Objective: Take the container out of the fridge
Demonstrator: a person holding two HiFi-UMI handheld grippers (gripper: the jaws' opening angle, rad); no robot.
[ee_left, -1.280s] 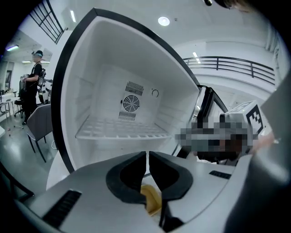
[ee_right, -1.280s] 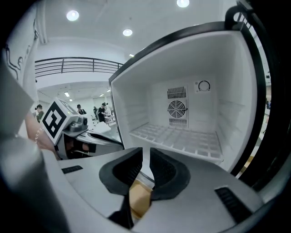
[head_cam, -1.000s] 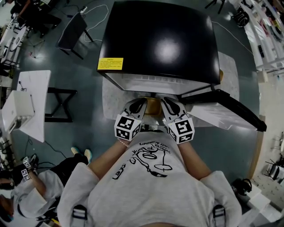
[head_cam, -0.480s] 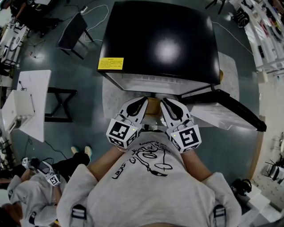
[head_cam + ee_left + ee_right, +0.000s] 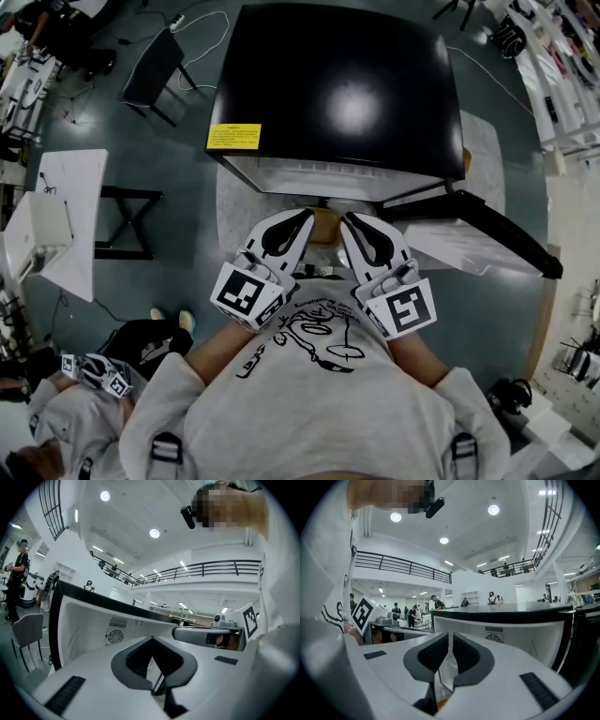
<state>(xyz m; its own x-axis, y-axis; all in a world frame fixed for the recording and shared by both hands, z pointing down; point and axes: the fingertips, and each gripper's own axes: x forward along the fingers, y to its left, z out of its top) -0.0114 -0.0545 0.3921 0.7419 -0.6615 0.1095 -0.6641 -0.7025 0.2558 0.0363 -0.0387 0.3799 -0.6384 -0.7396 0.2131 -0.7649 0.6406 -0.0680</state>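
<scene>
Both grippers pulled back from fridge [image 5: 337, 94] mouth toward chest in last second, noses tipped up. Left gripper [image 5: 302, 221]: fingers [image 5: 136, 660] fully closed, empty. Right gripper [image 5: 350, 221]: fingers [image 5: 433, 656] closing, slim gap left, nothing in it far as I can see. Container [image 5: 324, 225] (tan thing, pretty sure that's it) hasn't budged, sits between them by table [image 5: 232, 202] near edge, just under open fridge front. Guessing not out yet. Count: 1 fridge, 1 door [image 5: 478, 230] swung open, 2 grippers, 1 container.
</scene>
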